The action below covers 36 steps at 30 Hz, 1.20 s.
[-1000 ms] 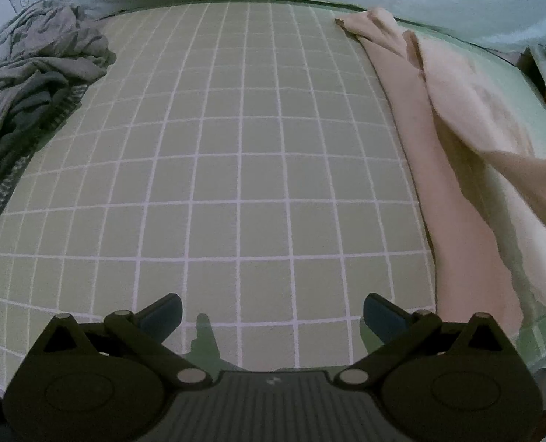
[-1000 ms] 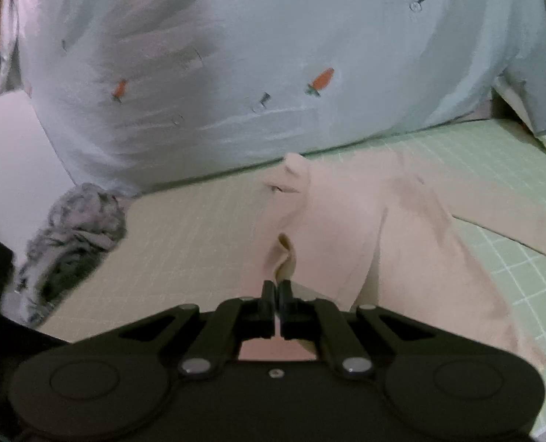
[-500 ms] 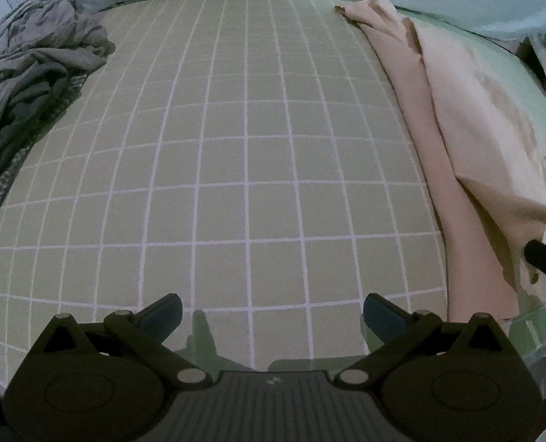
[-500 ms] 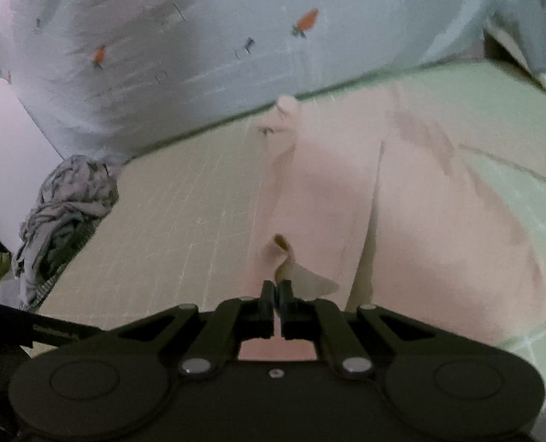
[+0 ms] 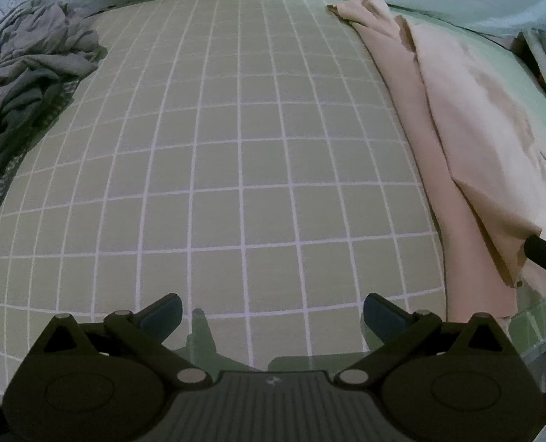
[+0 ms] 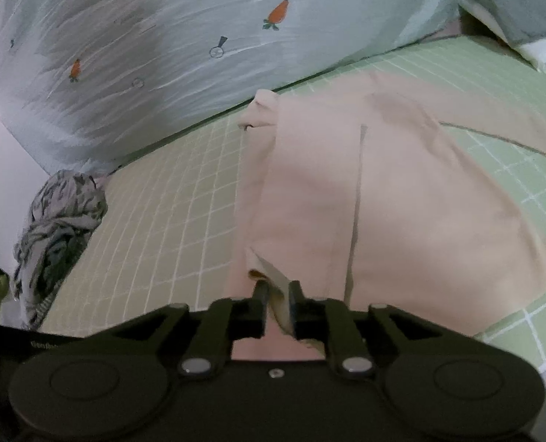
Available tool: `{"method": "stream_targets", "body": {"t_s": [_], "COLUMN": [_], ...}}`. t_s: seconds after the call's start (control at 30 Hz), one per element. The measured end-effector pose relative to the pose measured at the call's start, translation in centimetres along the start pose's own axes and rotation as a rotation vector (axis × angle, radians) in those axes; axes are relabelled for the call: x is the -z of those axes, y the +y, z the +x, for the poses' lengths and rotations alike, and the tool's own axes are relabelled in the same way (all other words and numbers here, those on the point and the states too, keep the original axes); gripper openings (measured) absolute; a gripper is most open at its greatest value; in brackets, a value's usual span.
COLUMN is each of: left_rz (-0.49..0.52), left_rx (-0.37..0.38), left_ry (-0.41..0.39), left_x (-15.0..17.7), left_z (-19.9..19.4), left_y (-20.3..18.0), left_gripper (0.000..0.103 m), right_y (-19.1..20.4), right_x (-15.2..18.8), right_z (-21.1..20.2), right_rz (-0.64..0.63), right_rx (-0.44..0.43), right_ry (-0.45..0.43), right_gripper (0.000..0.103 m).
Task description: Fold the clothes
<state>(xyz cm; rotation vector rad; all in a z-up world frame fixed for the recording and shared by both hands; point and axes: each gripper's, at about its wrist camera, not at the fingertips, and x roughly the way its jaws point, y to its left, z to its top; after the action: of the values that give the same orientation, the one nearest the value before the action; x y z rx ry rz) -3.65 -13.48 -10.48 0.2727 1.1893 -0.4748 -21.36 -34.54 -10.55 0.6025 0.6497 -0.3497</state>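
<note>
Nearest in the right wrist view, the right gripper point(image 6: 276, 294) has its jaws slightly parted around a folded corner of the pink garment point(image 6: 402, 202); the cloth sits between the fingers, but whether it is pinched or already loose I cannot tell. The left gripper point(image 5: 271, 311) hovers low over the bare green mat point(image 5: 236, 147) with its jaws spread wide and nothing between them.

Further out, the garment lies along the right side of the mat, one long edge laid over onto the body so a lengthwise fold runs away from the camera. Its far end reaches the mat's back edge. At the far left sits a crumpled pile of grey clothes point(image 5: 26, 73), well apart from the pink piece, and behind everything rises pale bedding point(image 6: 199, 37) printed with carrots.

The step in hand looks like setting down the first lengthwise fold. Next, the left gripper would likely need to cross to the garment and take an edge for the following fold.
</note>
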Motion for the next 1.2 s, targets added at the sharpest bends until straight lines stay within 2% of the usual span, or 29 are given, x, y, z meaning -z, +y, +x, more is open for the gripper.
{"method": "stream_targets", "body": {"t_s": [0.1, 0.23, 0.3, 0.37, 0.5, 0.57, 0.67, 0.73, 0.93, 0.97, 1.1, 1.2], "left_rz": [0.004, 0.013, 0.020, 0.024, 0.031, 0.035, 0.038, 0.031, 0.029, 0.022, -0.053, -0.101], "left_rx": [0.004, 0.009, 0.011, 0.010, 0.005, 0.003, 0.002, 0.003, -0.001, -0.005, -0.022, -0.027], "left_ry": [-0.003, -0.008, -0.011, -0.012, -0.016, -0.018, -0.019, -0.012, -0.036, -0.047, -0.072, -0.069], "left_x": [-0.1, -0.2, -0.2, -0.2, 0.0, 0.1, 0.2, 0.4, -0.2, -0.4, -1.4, -1.9], "left_z": [0.0, -0.1, 0.0, 0.0, -0.2, -0.2, -0.3, -0.2, -0.3, -0.5, -0.3, 0.0], "left_y": [0.1, 0.1, 0.2, 0.3, 0.6, 0.8, 1.0, 1.1, -0.3, -0.7, -2.7, -5.0], "left_gripper": [0.103, 0.103, 0.103, 0.103, 0.103, 0.103, 0.103, 0.103, 0.103, 0.103, 0.103, 0.103], "right_y": [-0.3, -0.7, -0.7, -0.2, 1.7, 2.4, 3.2, 3.3, 2.6, 2.1, -1.0, -3.4], "right_x": [-0.3, -0.9, -1.2, -1.3, -0.2, 0.6, 0.9, 0.5, -1.1, -1.5, -3.0, -4.2], "right_z": [-0.1, -1.1, -1.2, -0.6, 2.3, 3.3, 3.9, 3.6, 1.8, 1.8, 1.7, 1.8], "right_rz": [0.049, 0.142, 0.171, 0.140, -0.033, -0.100, -0.142, -0.135, -0.134, -0.122, -0.071, -0.102], "right_rx": [-0.016, -0.082, -0.083, -0.012, 0.178, 0.230, 0.263, 0.267, 0.275, 0.271, 0.198, 0.208], "right_ry": [-0.013, -0.076, -0.094, -0.065, 0.069, 0.114, 0.124, 0.102, -0.020, -0.031, -0.055, -0.034], "right_gripper": [0.036, 0.047, 0.058, 0.061, 0.060, 0.060, 0.061, 0.064, 0.095, 0.103, 0.103, 0.103]}}
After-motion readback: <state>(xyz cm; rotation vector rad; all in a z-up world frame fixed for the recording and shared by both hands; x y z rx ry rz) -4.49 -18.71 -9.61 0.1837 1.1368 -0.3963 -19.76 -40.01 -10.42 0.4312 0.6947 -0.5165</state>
